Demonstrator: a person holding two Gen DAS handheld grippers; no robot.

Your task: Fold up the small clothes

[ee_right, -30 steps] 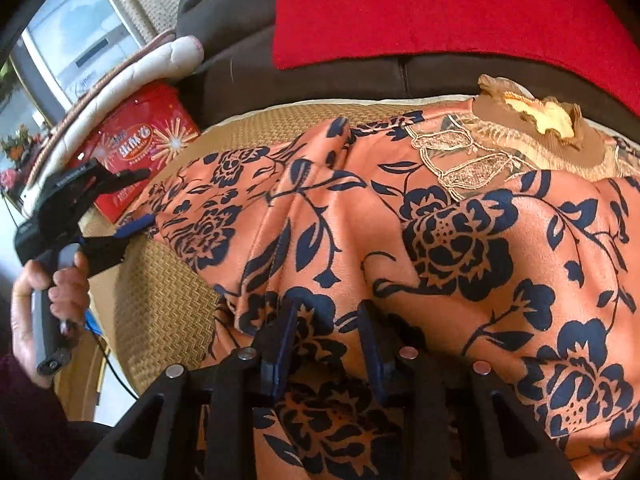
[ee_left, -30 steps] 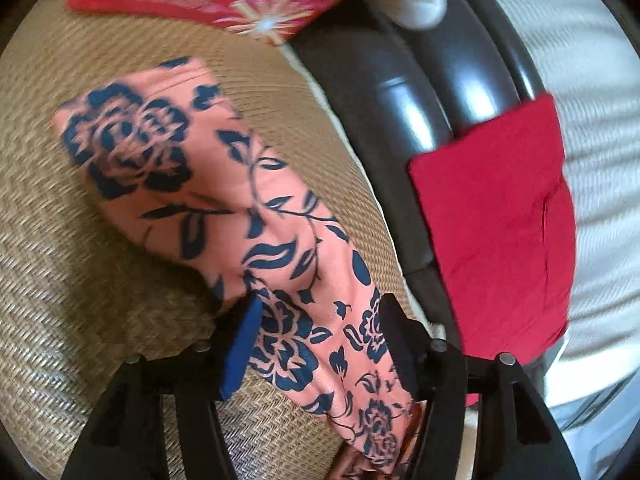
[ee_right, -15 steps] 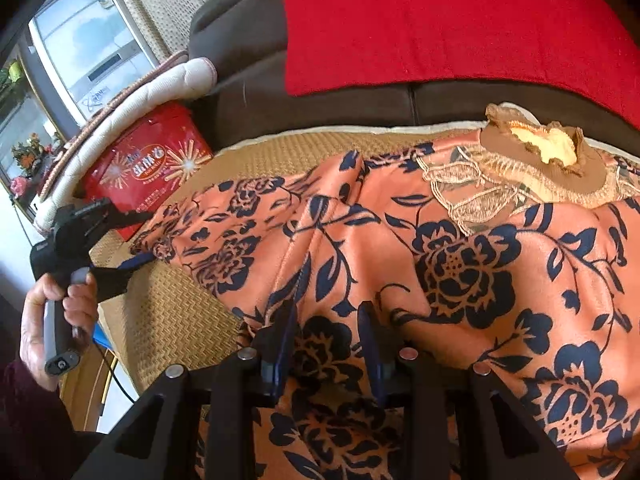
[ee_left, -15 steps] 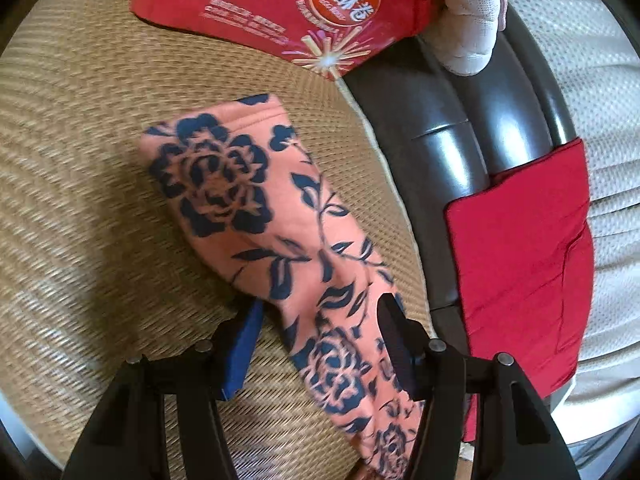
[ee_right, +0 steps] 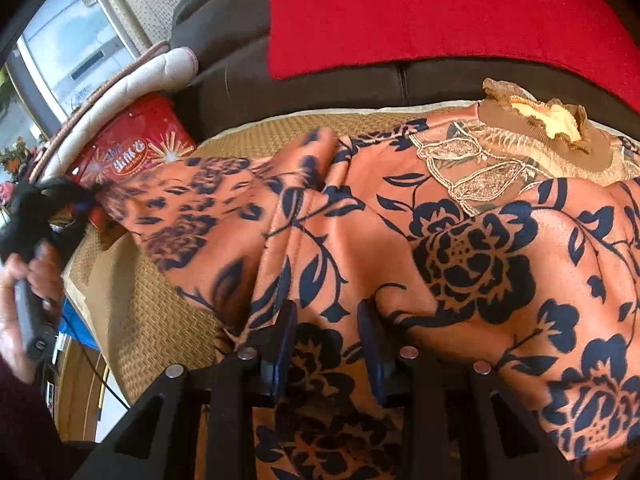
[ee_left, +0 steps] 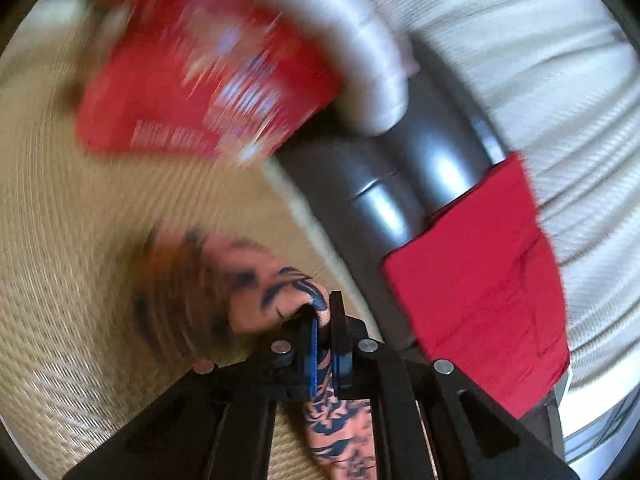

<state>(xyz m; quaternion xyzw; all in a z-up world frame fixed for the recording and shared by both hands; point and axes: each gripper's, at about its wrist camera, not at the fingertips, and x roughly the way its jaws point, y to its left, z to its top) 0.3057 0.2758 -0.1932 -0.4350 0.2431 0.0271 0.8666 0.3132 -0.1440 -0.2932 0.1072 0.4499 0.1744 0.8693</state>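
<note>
The blouse [ee_right: 440, 248] — salmon-orange with navy roses and leaves, lace trim and a ruffled brown collar — lies spread and rumpled on the woven mat [ee_right: 148, 304] of the sofa [ee_right: 224, 52]. The left gripper [ee_left: 325, 320] is clamped on its sleeve [ee_left: 256, 280]. The right gripper [ee_right: 326, 312] hovers parted over the body, gripping nothing — a red tin [ee_right: 132, 152] sits beyond.

Orange top [ee_right: 460, 264], navy floral print, lace collar, spread rumpled on woven mat [ee_right: 160, 320]; sleeve end raised off the mat.
</note>
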